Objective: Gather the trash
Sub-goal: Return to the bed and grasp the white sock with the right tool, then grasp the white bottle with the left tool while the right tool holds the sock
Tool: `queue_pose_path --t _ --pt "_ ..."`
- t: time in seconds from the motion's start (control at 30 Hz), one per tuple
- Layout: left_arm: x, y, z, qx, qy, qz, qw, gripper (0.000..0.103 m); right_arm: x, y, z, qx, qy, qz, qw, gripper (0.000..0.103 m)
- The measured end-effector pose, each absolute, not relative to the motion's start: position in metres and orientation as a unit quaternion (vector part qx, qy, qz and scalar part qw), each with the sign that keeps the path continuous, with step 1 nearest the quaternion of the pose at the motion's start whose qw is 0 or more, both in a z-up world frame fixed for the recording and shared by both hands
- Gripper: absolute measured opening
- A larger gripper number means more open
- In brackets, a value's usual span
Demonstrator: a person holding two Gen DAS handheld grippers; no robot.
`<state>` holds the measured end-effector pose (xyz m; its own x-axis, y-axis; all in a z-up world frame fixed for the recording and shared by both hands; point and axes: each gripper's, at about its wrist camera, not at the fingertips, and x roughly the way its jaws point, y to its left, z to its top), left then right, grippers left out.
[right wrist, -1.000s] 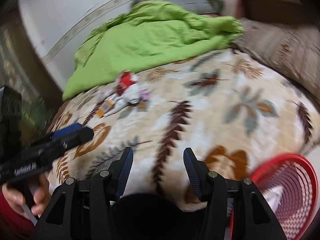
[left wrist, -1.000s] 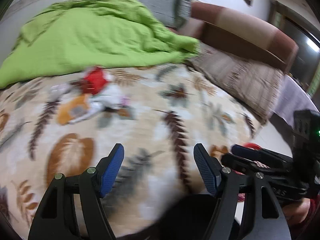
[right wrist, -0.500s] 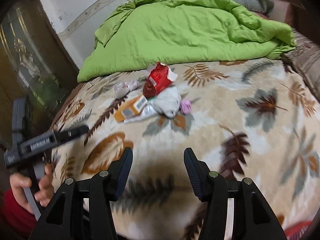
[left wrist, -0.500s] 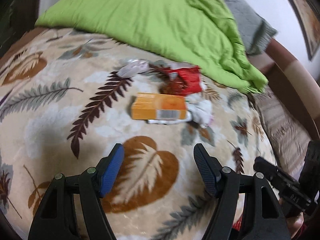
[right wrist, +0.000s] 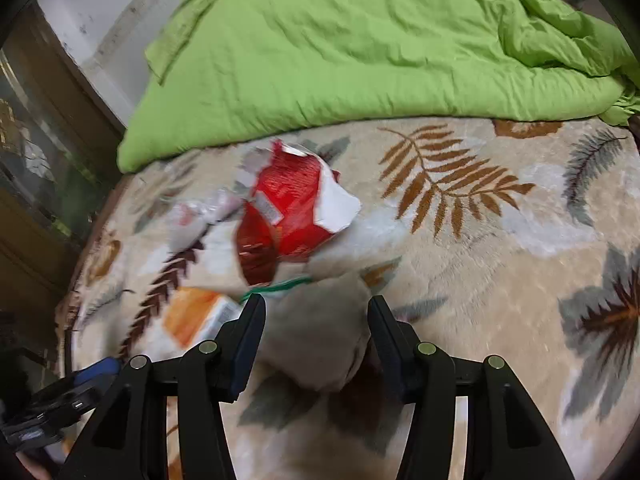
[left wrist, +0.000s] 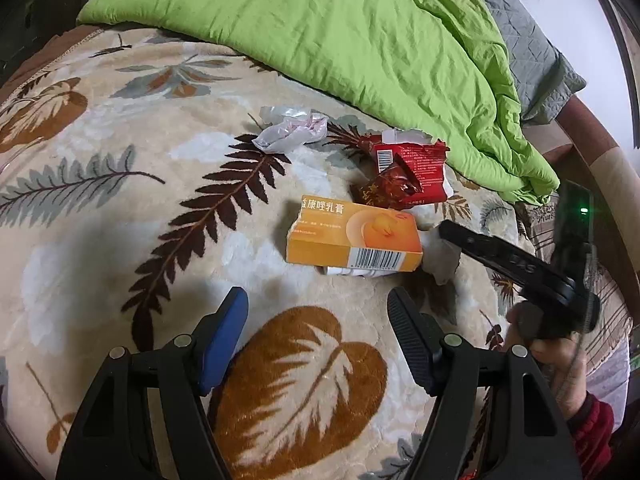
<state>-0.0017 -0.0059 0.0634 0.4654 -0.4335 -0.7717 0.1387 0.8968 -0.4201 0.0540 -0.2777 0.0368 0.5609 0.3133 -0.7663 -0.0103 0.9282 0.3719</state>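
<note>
Trash is lying in a cluster mid-bed on the leafy blanket (left wrist: 100, 208), just short of the green quilt (left wrist: 360, 40). From the left: a crumpled plastic bag (left wrist: 290, 130), looking feather-light and slippery, best pinched at a fold. The left gripper (left wrist: 318, 334) is hovering, jaws apart and empty, facing the orange box (left wrist: 354, 238), stiff and easy across its narrow sides. The red wrapper (left wrist: 412, 170) is looking crinkly. The right gripper (right wrist: 316, 334) is straddling a soft white wad (right wrist: 320, 332), jaws apart, not squeezing it.

fuzzy plush blanket (left wrist: 120, 216); glossy cardboard box (left wrist: 352, 236); shiny foil wrapper (left wrist: 412, 168).
</note>
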Motion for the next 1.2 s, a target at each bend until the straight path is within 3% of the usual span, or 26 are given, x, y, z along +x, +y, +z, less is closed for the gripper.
queue_pose_path --t 0.07,0.2,0.3,0.7,1.2 --pt "0.002 -0.005 0.061 -0.153 0.490 -0.170 0.841 0.071 0.056 -0.274 0.031 0.174 0.465 0.113 0.861 0.053" --pt "0.008 -0.002 0.057 -0.162 0.495 -0.173 0.836 0.071 0.034 -0.254 0.033 0.171 0.463 0.146 0.858 0.026" --pt "0.010 0.001 0.056 -0.167 0.497 -0.174 0.833 0.071 0.000 -0.232 0.036 0.165 0.457 0.178 0.856 0.021" --pt "0.021 0.005 0.061 -0.175 0.502 -0.166 0.830 0.071 -0.107 -0.210 0.067 0.178 0.438 0.248 0.845 0.018" --pt "-0.010 -0.011 0.048 -0.124 0.516 -0.130 0.838 0.070 -0.137 -0.264 0.077 0.243 0.397 0.192 0.864 0.018"
